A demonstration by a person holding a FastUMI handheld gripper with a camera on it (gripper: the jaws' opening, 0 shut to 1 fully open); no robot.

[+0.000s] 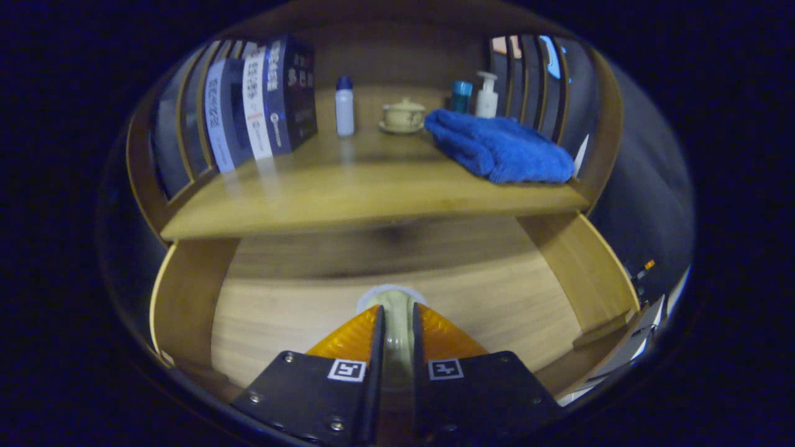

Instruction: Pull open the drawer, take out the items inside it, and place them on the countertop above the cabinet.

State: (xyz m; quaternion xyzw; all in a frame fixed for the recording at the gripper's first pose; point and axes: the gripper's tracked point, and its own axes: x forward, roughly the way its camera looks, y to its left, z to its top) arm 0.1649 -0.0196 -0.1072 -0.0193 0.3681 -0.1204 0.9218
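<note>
My tongs (397, 323) are nearly closed on a pale cup-like item (394, 310), its rim just beyond the tips, above the open drawer (497, 298); the worktop (348, 186) lies farther ahead and higher.

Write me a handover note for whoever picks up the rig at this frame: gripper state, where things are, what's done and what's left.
Hand-held gripper: orange fingers closed on a pale cream item, held over the open drawer.
Drawer: pulled out; no other item to be seen on the visible floor.
Countertop: carries books, a white bottle, a lidded cup on a saucer, a blue towel, a teal container and a pump bottle.
Done: drawer opened, item gripped.
Left: lift it onto a bare patch of the countertop, probably front centre, and release.
</note>
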